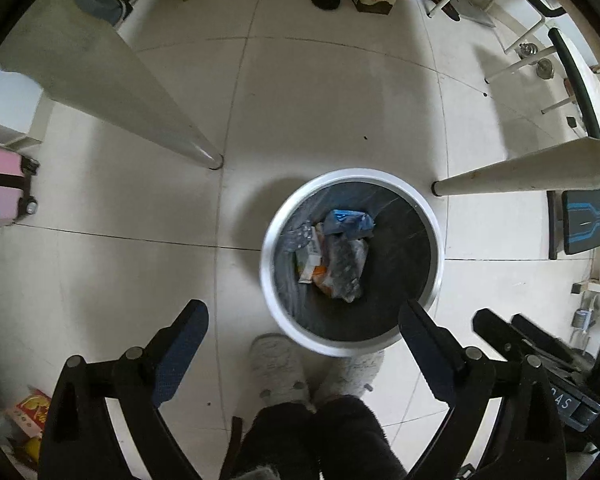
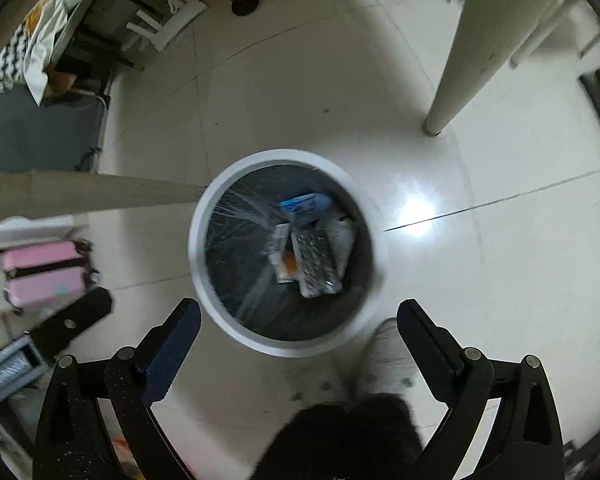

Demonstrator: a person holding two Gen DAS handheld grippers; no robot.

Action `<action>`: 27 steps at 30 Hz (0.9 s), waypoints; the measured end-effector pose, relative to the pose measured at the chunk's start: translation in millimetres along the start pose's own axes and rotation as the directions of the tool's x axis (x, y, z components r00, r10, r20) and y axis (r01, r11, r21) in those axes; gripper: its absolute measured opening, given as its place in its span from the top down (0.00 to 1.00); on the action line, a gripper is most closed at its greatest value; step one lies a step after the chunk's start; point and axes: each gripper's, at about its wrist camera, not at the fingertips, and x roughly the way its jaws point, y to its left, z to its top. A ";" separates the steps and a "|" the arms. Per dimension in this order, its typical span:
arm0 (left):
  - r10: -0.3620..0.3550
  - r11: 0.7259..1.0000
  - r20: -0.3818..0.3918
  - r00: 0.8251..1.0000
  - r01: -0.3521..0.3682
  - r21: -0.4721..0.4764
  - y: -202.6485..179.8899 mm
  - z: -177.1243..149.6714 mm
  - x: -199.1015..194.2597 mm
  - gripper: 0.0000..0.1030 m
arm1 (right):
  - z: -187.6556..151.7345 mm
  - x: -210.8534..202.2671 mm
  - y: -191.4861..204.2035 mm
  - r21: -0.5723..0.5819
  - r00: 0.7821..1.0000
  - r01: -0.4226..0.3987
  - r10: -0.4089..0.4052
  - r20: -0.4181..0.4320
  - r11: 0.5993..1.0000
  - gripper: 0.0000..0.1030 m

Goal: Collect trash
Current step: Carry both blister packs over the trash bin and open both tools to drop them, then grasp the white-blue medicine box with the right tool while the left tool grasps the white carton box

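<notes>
Left wrist view: my left gripper (image 1: 302, 338) gapes empty above the round white-rimmed, black-lined trash bin (image 1: 269, 280), centre-right, wrappers inside. Right wrist view: right gripper (image 2: 298, 326) equally spread, empty; bin (image 2: 198, 256) central. Drop seems finished; next I'd seek more litter.

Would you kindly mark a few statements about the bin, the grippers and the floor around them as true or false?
1. The trash bin already holds wrappers. True.
2. The left gripper grips a bottle. False: its jaws are open, holding nothing.
3. The right gripper has open jaws. True.
4. The bin lies on its side. False: it stands upright on the tiled floor.
5. A pink suitcase is on the floor. True.
</notes>
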 end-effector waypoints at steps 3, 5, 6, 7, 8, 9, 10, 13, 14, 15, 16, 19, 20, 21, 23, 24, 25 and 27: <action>0.022 1.000 0.012 1.000 -0.022 0.010 -0.8 -11.3 -19.2 0.06 | -7.9 -25.0 3.1 -0.035 0.998 0.061 -0.060 0.018 0.998 0.03; 0.032 0.999 0.018 0.999 -0.033 0.014 -0.5 -19.2 -33.4 0.06 | -13.6 -43.1 8.1 -0.053 0.996 0.086 -0.085 0.024 0.995 0.03; 0.035 0.999 0.020 0.999 -0.035 0.014 -0.5 -22.7 -40.4 0.06 | -16.1 -50.4 9.7 -0.060 0.995 0.094 -0.093 0.026 0.994 0.03; 0.038 0.999 0.021 0.999 -0.038 0.014 0.0 -27.1 -49.8 0.06 | -20.1 -61.7 12.6 -0.068 0.994 0.104 -0.102 0.031 0.992 0.03; 0.043 0.999 0.023 0.999 -0.043 0.015 1.0 -30.5 -57.3 0.06 | -24.2 -73.4 15.8 -0.076 0.993 0.117 -0.115 0.032 0.990 0.03; 0.047 0.999 0.025 0.999 -0.048 0.016 1.2 -34.8 -68.1 0.06 | -27.1 -83.1 18.0 -0.078 0.993 0.119 -0.117 0.034 0.990 0.03; 0.049 0.999 0.028 0.998 -0.050 0.017 0.3 -37.6 -76.9 0.06 | -30.7 -96.8 21.9 -0.081 0.992 0.122 -0.119 0.038 0.989 0.03; 0.049 0.999 0.031 0.998 -0.050 0.018 1.5 -50.4 -112.8 0.06 | -41.4 -135.2 32.6 -0.089 0.991 0.131 -0.127 0.050 0.987 0.03; 0.053 0.998 0.033 0.998 -0.054 0.018 -0.7 -52.1 -121.2 0.06 | -45.5 -151.0 37.7 -0.093 0.990 0.132 -0.127 0.054 0.987 0.03; 0.054 0.998 0.037 0.998 -0.055 0.023 -0.7 -54.7 -132.1 0.06 | -49.3 -164.3 42.0 -0.097 0.990 0.132 -0.127 0.059 0.986 0.03; 0.052 0.998 0.041 0.998 -0.053 0.028 -0.8 -57.7 -143.5 0.06 | -52.8 -176.9 46.4 -0.103 0.990 0.135 -0.129 0.064 0.986 0.03; 0.055 0.997 0.049 0.997 -0.057 0.047 -1.6 -68.1 -180.6 0.06 | -64.9 -221.6 60.6 -0.117 0.988 0.139 -0.131 0.077 0.983 0.03; 0.057 0.997 0.053 0.997 -0.060 0.052 -1.8 -70.3 -190.0 0.06 | -68.8 -236.4 65.6 -0.122 0.988 0.139 -0.130 0.078 0.983 0.03; 0.058 0.997 0.058 0.997 -0.062 0.057 -1.8 -73.0 -200.8 0.06 | -72.1 -247.0 69.9 -0.125 0.988 0.139 -0.129 0.079 0.982 0.03; 0.055 0.996 0.071 0.996 -0.059 0.066 -1.3 -78.3 -224.6 0.06 | -80.8 -276.2 80.4 -0.135 0.988 0.139 -0.128 0.087 0.981 0.03; 0.058 0.995 0.079 0.995 -0.063 0.071 -0.9 -80.3 -236.2 0.06 | -84.0 -285.6 84.4 -0.139 0.988 0.139 -0.128 0.088 0.981 0.03; 0.057 0.995 0.090 0.994 -0.064 0.077 -0.9 -82.2 -247.6 0.06 | -88.1 -299.2 89.2 -0.142 0.988 0.137 -0.125 0.090 0.980 0.03; 0.060 0.994 0.115 0.992 -0.070 0.084 -1.3 -83.8 -266.9 0.06 | -94.4 -321.1 98.2 -0.147 0.988 0.133 -0.120 0.096 0.980 0.03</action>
